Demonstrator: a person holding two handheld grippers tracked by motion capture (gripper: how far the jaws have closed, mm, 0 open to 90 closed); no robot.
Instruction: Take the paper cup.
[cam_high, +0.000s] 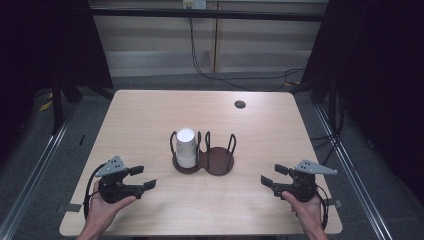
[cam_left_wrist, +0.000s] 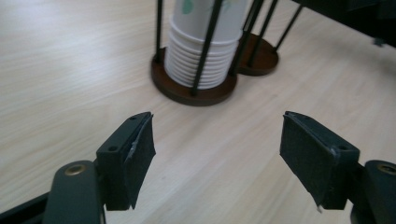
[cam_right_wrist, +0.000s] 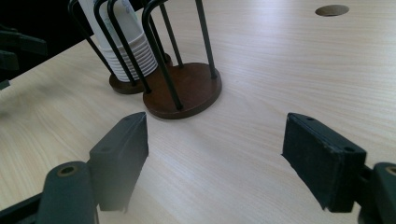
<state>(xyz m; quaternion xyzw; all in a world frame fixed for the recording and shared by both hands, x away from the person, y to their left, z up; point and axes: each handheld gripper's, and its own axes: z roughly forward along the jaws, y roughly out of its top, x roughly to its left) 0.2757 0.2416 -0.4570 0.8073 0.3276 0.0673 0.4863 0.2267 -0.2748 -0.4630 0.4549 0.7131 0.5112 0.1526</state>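
I see the stack of white cups (cam_high: 185, 147) upright in the left ring of the two-ring holder (cam_high: 218, 163), mid-worktop (cam_high: 150, 110); my left tool (cam_high: 143, 177) and right tool (cam_high: 269, 176) sit well apart from it, both released, empty, hand-held low, pointing inward.

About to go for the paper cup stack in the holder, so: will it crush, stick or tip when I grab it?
The paper cup stack probably dents if squeezed: thin walls. Nested rims suggest the top cup may lift alone. The holder's wire posts should stop it tipping.
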